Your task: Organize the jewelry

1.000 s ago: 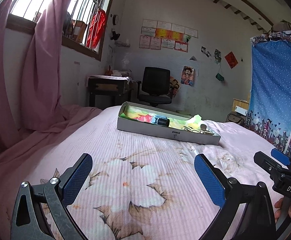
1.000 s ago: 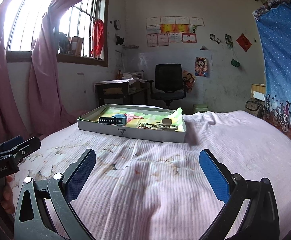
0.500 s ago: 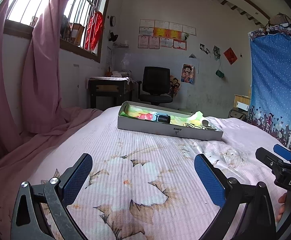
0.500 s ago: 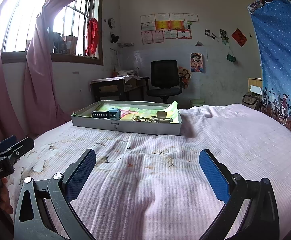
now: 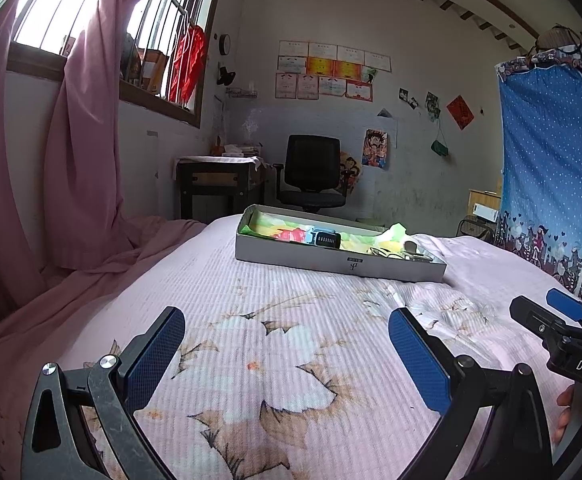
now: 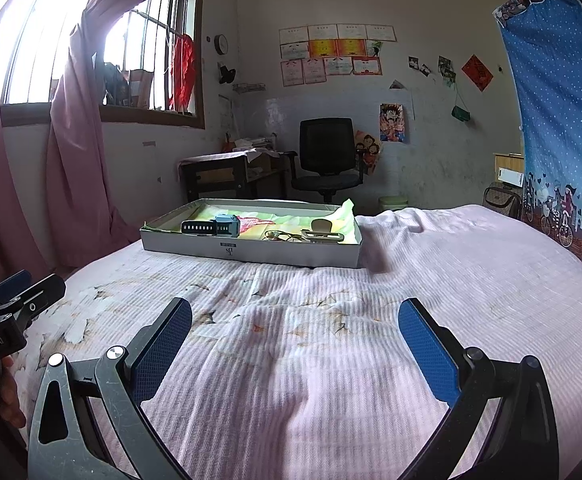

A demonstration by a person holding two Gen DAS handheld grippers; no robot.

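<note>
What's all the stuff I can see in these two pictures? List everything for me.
Box: one, grey, shallow, on the bed.
Watch: one, dark strap, blue body, left part of the box.
Clip: one, beige, right part of the box.
Paper: one sheet, green and yellow, lining the box.
Bedspread: one, pink, flower print.
Chair: one, black, by the far wall.
Desk: one, dark, under the window.
Curtain: pink, at the window.
Cloth: one, blue, dotted, hanging at right.
Certificates: a cluster, white, pink and orange, on the wall.
Left gripper: one, black with blue pads, open, above the bedspread.
Right gripper: same, open.
</note>
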